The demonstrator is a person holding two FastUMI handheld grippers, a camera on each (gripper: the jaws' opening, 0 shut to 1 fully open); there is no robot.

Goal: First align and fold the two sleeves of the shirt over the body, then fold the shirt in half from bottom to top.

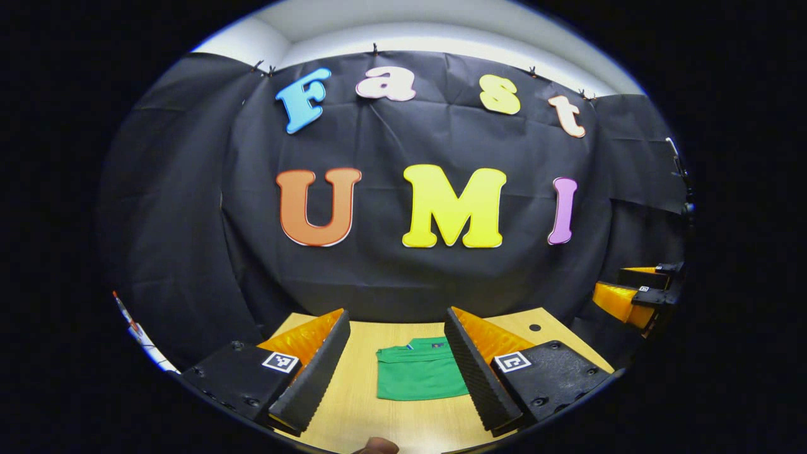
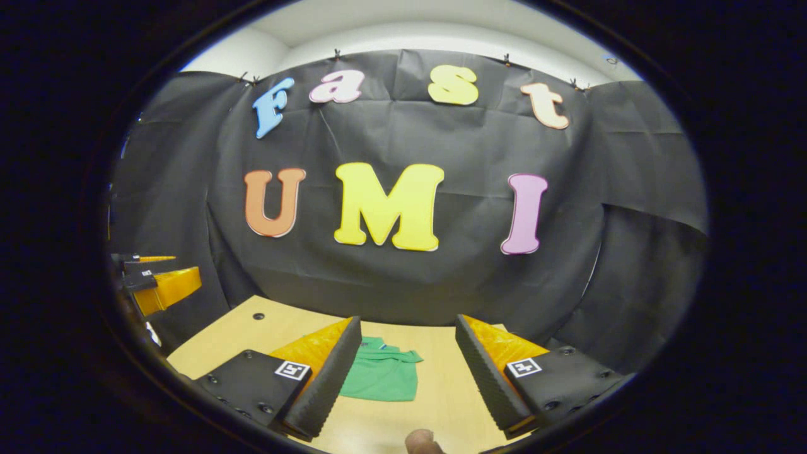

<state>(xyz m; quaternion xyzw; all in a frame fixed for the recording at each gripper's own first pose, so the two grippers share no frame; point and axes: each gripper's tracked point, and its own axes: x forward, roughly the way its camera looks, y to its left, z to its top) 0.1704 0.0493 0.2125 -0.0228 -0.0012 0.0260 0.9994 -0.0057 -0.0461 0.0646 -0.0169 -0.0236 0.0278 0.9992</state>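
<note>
Nearest of all, a fingertip [image 1: 376, 446] pokes in at the bottom edge of the left gripper view, and another fingertip [image 2: 421, 440] does the same in the right gripper view, both well short of the shirt. Just beyond, the left gripper [image 1: 397, 369] has its fingers spread wide and holds nothing; the right gripper [image 2: 406, 372] is likewise spread and empty. Both hang above the pale wooden desk [image 1: 353, 416], short of the shirt and not touching it. Farther on lies the green shirt [image 1: 419, 377], flat on the desk as a compact, roughly rectangular packet with its collar on the far side; in the right gripper view the shirt [image 2: 381, 375] sits toward that gripper's left finger. No sleeve sticks out past the shirt's sides, so the folding looks done or nearly done, though I cannot tell how many layers lie there. If the bottom-to-top fold remains, it would go best with each gripper taking one near corner of the shirt, pinching all layers, lifting evenly and laying the hem squarely on the collar edge. If it is finished, a check that the edges match is all that is called for. Beyond the shirt hangs the black cloth wall [image 1: 410, 277].
</note>
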